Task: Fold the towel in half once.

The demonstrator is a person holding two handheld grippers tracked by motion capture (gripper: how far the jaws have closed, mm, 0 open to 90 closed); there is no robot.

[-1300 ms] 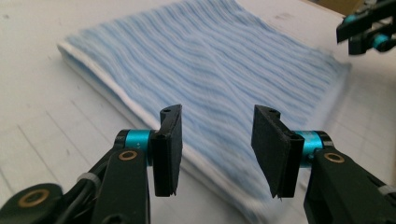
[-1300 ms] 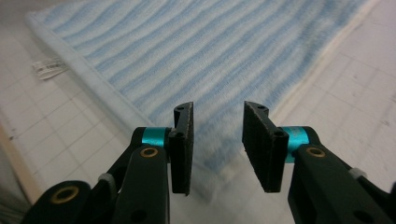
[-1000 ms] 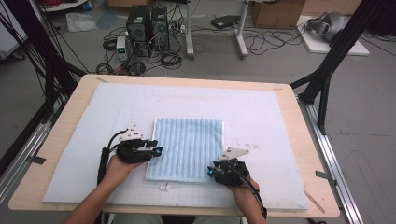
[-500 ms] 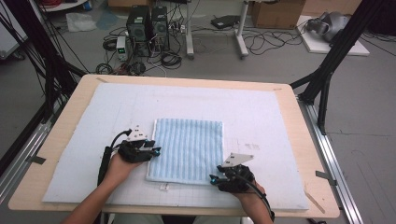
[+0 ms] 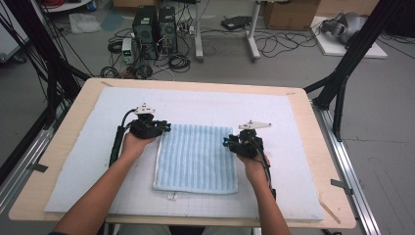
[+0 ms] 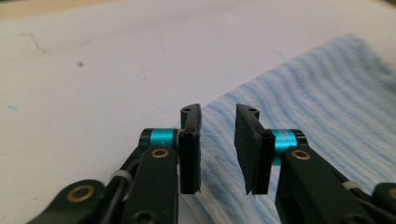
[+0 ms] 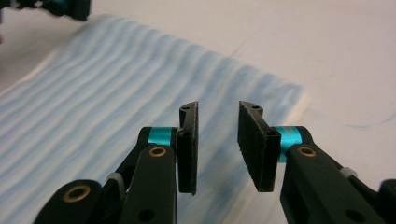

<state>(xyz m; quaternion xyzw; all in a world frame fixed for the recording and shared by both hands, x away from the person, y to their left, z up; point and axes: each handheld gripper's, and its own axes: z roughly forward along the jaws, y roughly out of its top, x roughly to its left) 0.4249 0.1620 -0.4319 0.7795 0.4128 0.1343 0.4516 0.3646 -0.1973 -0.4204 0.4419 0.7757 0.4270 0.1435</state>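
Note:
A folded blue striped towel (image 5: pixel 195 156) lies flat on the white mat (image 5: pixel 293 147). My left gripper (image 5: pixel 165 128) sits at the towel's far left corner, jaws pointing right over its edge. In the left gripper view the left gripper (image 6: pixel 218 116) shows a gap between its pads, with the towel (image 6: pixel 317 93) beyond and below them. My right gripper (image 5: pixel 228 143) is at the far right corner, pointing left. Its view shows the right gripper (image 7: pixel 218 109) also gapped above the towel (image 7: pixel 116 70). Both pairs of jaws have just been closing; no cloth is pinched between them.
The mat covers most of a wooden table (image 5: pixel 61 147). A small white tag (image 5: pixel 172 197) pokes out at the towel's near edge. Computer towers (image 5: pixel 154 24), cables and black frame legs stand on the floor beyond the table. The left gripper (image 7: pixel 60 7) appears far off in the right gripper view.
Both hands have slid away from the person, from the towel's near sides up to its far corners. The towel lies as before.

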